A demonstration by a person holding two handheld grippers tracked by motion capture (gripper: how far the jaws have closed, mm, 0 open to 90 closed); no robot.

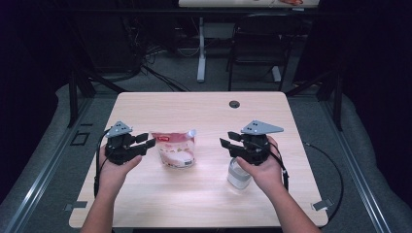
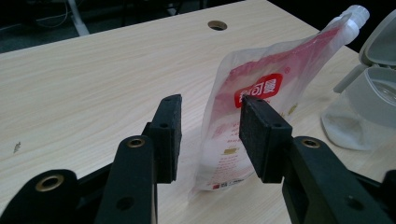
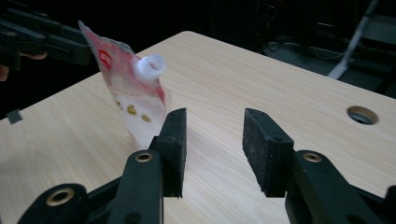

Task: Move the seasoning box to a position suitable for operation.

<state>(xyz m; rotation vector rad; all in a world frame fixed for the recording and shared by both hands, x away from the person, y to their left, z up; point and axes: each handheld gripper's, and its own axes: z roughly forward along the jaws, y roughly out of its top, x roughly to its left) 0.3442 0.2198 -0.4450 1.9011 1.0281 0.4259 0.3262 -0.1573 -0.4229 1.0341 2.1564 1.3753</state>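
A clear refill pouch [image 1: 175, 148] with a red label and a white corner spout stands upright on the wooden table [image 1: 204, 109]. My left gripper [image 1: 148, 141] is just to its left, open. In the left gripper view the jaws [image 2: 210, 116] frame the pouch [image 2: 261, 70], which stands just beyond them, untouched. My right gripper [image 1: 227, 139] hovers to the right of the pouch, open with nothing between its pads [image 3: 212, 126]; the pouch [image 3: 126, 88] and its spout lie ahead to its left. A clear plastic jar [image 1: 238, 175] sits under my right hand, its lid flipped open [image 2: 380, 42].
A round cable hole [image 1: 234, 104] is in the table's far side. Beyond the table stand a black chair [image 1: 257, 43] and a white desk leg [image 1: 201, 53]. Bare wood lies behind the pouch and along the near edge.
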